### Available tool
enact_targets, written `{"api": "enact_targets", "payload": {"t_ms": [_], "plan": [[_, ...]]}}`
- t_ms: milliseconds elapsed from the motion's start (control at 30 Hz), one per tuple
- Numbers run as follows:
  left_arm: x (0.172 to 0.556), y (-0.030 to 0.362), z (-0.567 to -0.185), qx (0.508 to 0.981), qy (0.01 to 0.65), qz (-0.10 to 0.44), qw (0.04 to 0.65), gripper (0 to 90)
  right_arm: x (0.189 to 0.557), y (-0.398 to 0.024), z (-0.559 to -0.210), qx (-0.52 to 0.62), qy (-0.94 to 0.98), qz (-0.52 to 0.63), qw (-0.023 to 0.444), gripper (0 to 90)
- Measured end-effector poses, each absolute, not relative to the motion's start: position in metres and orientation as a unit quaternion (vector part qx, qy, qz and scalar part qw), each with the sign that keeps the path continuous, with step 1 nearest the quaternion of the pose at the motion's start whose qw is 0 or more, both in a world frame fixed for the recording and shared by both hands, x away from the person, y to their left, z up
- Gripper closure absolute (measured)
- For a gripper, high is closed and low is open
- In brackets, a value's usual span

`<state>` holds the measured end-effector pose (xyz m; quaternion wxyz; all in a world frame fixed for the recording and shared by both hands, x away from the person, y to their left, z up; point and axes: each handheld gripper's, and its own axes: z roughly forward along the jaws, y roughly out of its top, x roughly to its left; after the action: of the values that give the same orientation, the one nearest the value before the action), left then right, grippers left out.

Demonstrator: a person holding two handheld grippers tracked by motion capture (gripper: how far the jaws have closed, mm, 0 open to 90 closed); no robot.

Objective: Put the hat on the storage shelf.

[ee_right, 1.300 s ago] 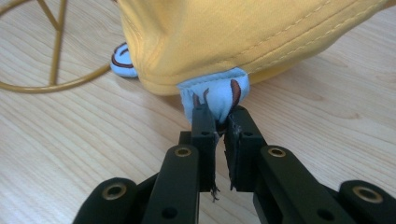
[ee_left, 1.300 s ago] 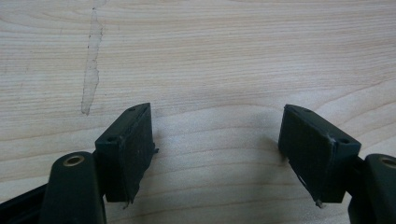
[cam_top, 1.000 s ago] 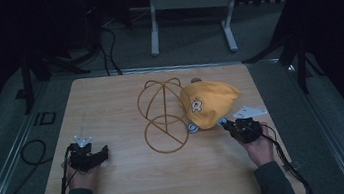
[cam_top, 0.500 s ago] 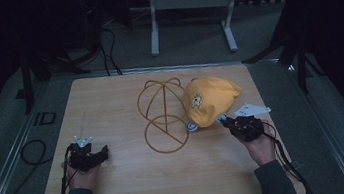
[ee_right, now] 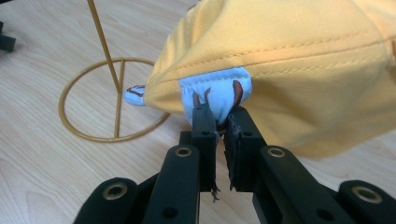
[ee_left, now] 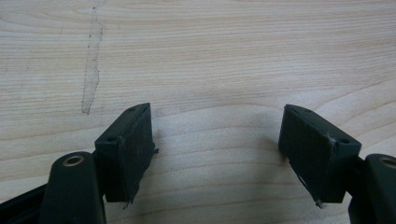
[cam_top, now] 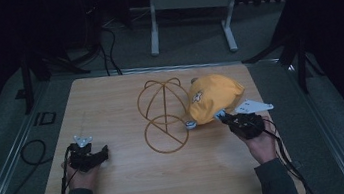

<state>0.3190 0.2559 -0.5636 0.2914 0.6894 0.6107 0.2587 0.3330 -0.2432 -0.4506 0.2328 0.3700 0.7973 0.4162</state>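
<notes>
My right gripper (ee_right: pixel 219 116) pinches the pale blue trim of the yellow fabric cap (cam_top: pixel 213 97) lying on the wooden table (cam_top: pixel 110 105) beside the gold wire stand (cam_top: pixel 164 115); my left gripper (ee_left: pixel 217 140) rests spread over bare wood

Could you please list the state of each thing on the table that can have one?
Yellow cap: slumped on the table beside the stand, blue edge pinched.
Gold wire stand: upright, bare.
Right hand-held gripper: shut on the cap's light blue edge.
Left hand-held gripper: open, nothing between its jaws.
</notes>
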Motion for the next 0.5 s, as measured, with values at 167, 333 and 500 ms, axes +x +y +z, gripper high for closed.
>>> {"api": "enact_targets", "payload": {"t_ms": [167,333,500], "plan": [[0.319,0.256,-0.564,0.689,0.611,0.259,0.292,26.6,0.332,-0.241,-0.439,0.367,0.792,0.428,0.235,83.5],[0.319,0.256,-0.564,0.689,0.611,0.258,0.291,26.6,0.330,-0.240,-0.426,0.365,0.785,0.440,0.239,83.6],[0.319,0.256,-0.563,0.689,0.612,0.259,0.291,26.6,0.328,-0.244,-0.418,0.366,0.771,0.460,0.245,83.6]]}}
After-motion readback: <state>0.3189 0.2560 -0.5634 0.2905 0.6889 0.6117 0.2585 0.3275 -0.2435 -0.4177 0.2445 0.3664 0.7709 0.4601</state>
